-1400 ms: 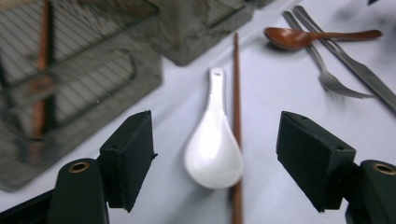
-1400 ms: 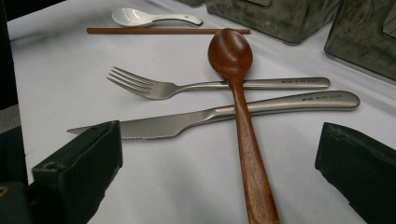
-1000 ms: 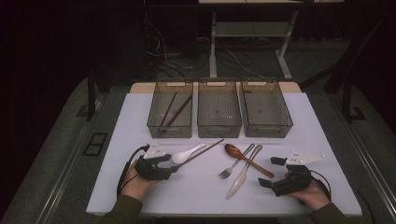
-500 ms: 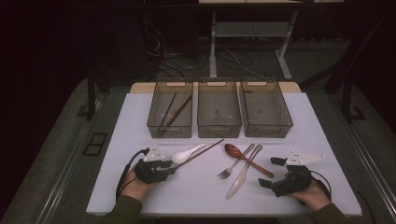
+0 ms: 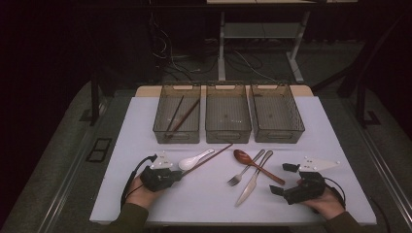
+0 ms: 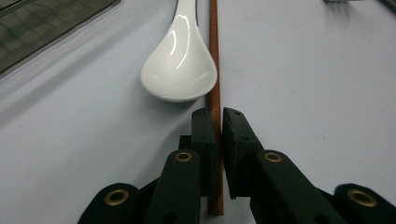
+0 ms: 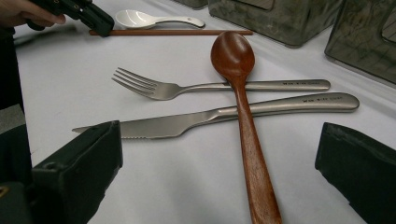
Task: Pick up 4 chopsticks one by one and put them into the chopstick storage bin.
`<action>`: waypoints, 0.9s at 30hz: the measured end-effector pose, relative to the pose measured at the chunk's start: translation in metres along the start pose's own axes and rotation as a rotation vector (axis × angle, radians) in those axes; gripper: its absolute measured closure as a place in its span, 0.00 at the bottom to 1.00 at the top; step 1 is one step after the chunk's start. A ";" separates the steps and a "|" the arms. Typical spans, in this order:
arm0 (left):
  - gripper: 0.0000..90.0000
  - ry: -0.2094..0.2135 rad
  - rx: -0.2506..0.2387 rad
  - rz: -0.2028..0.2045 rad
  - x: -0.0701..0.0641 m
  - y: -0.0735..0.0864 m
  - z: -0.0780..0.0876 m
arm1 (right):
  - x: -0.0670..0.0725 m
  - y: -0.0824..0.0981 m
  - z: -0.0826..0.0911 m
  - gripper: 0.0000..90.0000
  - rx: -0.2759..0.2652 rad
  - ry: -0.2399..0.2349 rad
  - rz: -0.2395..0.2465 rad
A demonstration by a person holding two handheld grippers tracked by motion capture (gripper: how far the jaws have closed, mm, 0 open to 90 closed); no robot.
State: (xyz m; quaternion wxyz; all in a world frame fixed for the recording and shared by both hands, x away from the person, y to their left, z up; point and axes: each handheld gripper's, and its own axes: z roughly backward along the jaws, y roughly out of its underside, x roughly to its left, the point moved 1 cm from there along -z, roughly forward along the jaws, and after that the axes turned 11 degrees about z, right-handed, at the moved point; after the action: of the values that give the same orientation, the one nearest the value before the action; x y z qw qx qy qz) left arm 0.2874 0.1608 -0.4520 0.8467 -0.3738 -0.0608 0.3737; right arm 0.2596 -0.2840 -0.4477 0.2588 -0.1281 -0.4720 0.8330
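The left tongs [image 6: 217,128], jaws just closed, pinch the chopstick [image 6: 214,70] beside the white spoon [image 6: 180,65]; right tongs [image 7: 224,172] rest spread; next, lift toward the tray [image 5: 177,114] holding chopsticks.

- The high view looks forward and down from above the person's side, taking in the whole white desk [image 5: 145,121] from afar.
- The left gripper view sits low and very close, facing along the brown chopstick [image 6: 214,60] beside the white spoon [image 6: 180,65].
- The right gripper view looks low across the desk; its upper left shows that same chopstick [image 7: 177,32] and spoon [image 7: 140,18].
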 end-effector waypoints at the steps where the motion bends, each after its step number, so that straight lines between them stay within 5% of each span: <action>1: 0.92 0.001 -0.002 -0.008 -0.001 -0.001 0.001 | 0.000 0.000 0.000 0.01 -0.001 0.000 0.002; 5: 0.92 0.020 -0.026 0.002 -0.007 0.001 0.007 | 0.000 0.000 0.001 0.01 -0.001 0.001 0.000; 16: 0.91 0.039 0.034 -0.008 -0.018 0.009 0.005 | 0.000 0.000 0.001 0.01 0.000 0.000 0.004; 21: 0.78 0.036 -0.010 0.008 -0.017 0.005 0.009 | 0.000 0.000 0.002 0.01 -0.001 -0.002 0.005; 27: 0.76 0.053 -0.060 -0.003 -0.025 -0.011 0.004 | 0.000 0.000 0.002 0.01 0.000 -0.001 0.003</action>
State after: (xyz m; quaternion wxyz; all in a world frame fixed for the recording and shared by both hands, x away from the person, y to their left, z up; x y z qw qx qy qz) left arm 0.2750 0.1412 -0.4376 0.8370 -0.4086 -0.0499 0.3605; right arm 0.2586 -0.2852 -0.4473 0.2575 -0.1285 -0.4717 0.8335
